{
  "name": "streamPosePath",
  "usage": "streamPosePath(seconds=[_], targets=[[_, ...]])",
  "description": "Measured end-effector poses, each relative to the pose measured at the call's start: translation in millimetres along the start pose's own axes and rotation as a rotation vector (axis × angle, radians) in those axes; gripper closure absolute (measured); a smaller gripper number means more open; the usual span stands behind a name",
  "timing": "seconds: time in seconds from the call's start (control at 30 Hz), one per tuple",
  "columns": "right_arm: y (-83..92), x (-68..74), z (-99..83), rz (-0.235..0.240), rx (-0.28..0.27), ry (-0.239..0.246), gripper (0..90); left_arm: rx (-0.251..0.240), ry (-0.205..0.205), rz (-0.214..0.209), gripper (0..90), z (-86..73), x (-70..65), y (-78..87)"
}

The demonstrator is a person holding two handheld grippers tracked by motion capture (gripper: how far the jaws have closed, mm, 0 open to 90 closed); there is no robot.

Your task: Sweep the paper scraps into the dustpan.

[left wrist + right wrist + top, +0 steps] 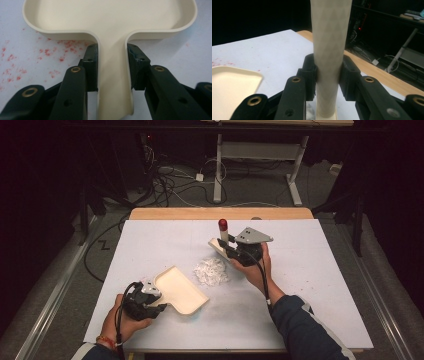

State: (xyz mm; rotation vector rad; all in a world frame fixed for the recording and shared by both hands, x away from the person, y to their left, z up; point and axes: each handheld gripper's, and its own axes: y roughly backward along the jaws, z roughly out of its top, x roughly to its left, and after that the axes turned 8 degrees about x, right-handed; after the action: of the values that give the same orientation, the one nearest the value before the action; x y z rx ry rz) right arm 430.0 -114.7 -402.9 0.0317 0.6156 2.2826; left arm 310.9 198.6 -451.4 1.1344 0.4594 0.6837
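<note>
A cream dustpan (180, 290) (112, 17) lies flat on the white table cover, left of centre. My left gripper (156, 303) (112, 52) is shut on its narrow handle, one jaw on each side. A pile of white paper scraps (211, 271) sits in the middle, just right of the pan's open edge. Beyond the pile, my right gripper (229, 249) (329, 65) is shut on the upright cream handle of a brush (223, 234) (329, 37) with a red tip. The brush's flat head rests on the table. The dustpan (232, 85) also shows at the left of the right gripper view.
The white cover (310, 285) reaches the table's wooden far edge (220, 213). Small red specks (60, 50) dot the cover beside the pan's handle. Beyond the table, cables (170, 180) lie on the floor near a desk frame (295, 175).
</note>
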Motion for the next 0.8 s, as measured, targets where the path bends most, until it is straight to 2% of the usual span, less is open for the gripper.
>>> streamPosePath(seconds=[0.23, 0.37, 0.5, 0.67, 0.8], targets=[[-2.1, 6.3, -0.8, 0.036, -0.030, -0.039, 69.7, 0.014, -0.013, -0.007, 63.2, 14.0, 1.2, -7.4], [-4.7, 12.4, 1.7, 0.057, -0.035, -0.044, 69.7, 0.026, -0.024, -0.004, 63.2, 21.7, 0.8, -11.1], [-6.1, 25.4, 4.3, 0.096, -0.051, -0.041, 69.9, 0.028, -0.028, -0.005, 63.2, 27.5, -0.1, -12.5], [-7.8, 36.9, 5.0, 0.116, -0.055, -0.027, 69.6, 0.027, -0.032, -0.005, 63.1, 34.2, -2.1, -14.5], [-7.3, 53.2, 8.2, 0.146, -0.065, -0.013, 69.8, 0.028, -0.039, -0.004, 63.1, 39.9, -5.1, -16.3]])
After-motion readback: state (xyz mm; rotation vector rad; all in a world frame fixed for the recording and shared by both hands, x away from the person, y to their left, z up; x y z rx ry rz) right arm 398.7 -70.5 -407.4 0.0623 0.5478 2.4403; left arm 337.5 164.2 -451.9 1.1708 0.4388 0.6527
